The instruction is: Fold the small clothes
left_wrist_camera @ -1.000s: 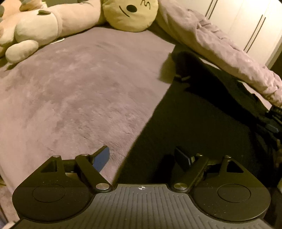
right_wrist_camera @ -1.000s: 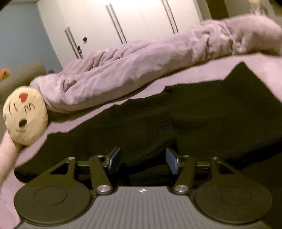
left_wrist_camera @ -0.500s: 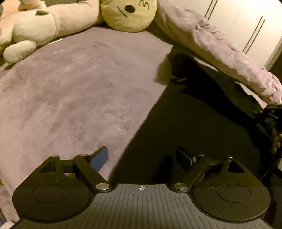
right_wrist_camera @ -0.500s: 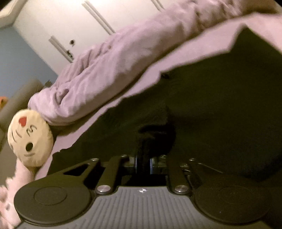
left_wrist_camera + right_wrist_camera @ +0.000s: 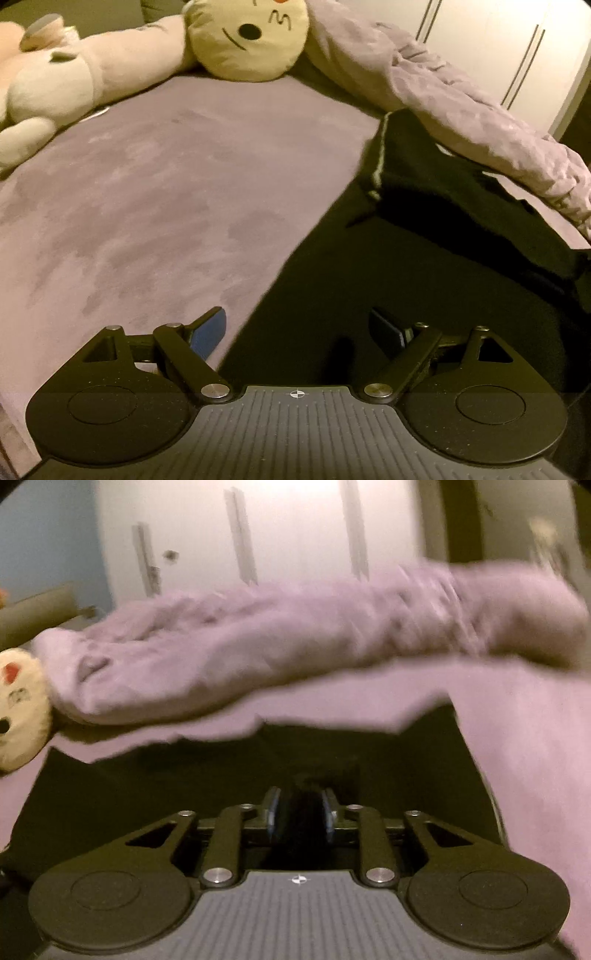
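One mauve bed (image 5: 155, 206) fills both views, with a rolled blanket (image 5: 258, 653) and a round yellow cushion (image 5: 247, 37) at its far side; a black garment (image 5: 424, 266) lies spread on it. The right gripper (image 5: 300, 812) clenches a fold of that garment; the left gripper (image 5: 297, 330) hangs released over its edge

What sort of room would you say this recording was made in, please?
Most likely a bedroom: a mauve plush bedspread with a rolled duvet, a round face cushion, and white wardrobe doors behind.
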The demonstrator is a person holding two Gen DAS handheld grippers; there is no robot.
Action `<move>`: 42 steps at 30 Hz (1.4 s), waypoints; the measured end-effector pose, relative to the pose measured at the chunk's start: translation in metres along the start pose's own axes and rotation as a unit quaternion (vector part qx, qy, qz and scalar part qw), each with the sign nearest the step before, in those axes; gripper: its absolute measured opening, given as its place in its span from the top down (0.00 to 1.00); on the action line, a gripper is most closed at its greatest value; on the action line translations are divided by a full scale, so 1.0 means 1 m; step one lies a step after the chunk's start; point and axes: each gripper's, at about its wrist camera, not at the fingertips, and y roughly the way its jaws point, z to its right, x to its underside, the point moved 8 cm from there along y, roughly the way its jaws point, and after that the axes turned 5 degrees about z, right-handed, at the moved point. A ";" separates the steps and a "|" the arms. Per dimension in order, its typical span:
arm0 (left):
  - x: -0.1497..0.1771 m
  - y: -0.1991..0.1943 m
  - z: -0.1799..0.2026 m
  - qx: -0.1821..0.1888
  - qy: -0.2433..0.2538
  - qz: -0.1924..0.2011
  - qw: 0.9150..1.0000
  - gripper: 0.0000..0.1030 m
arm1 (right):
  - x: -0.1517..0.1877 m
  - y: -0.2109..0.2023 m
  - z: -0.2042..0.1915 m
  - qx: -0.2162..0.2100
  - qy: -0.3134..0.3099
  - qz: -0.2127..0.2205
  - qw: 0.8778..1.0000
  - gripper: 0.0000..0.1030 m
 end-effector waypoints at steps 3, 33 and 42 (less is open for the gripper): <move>-0.013 0.008 0.013 0.003 0.021 0.018 1.000 0.09 | 0.018 0.004 0.022 -0.022 0.073 -0.020 0.997 0.75; -0.061 0.122 0.082 -0.038 0.088 0.005 0.995 0.08 | 0.003 0.008 0.030 0.028 -0.066 0.028 0.997 0.89; -0.062 0.121 0.073 -0.039 0.071 -0.003 0.997 0.08 | 0.009 0.007 0.047 0.045 -0.039 0.021 0.998 0.73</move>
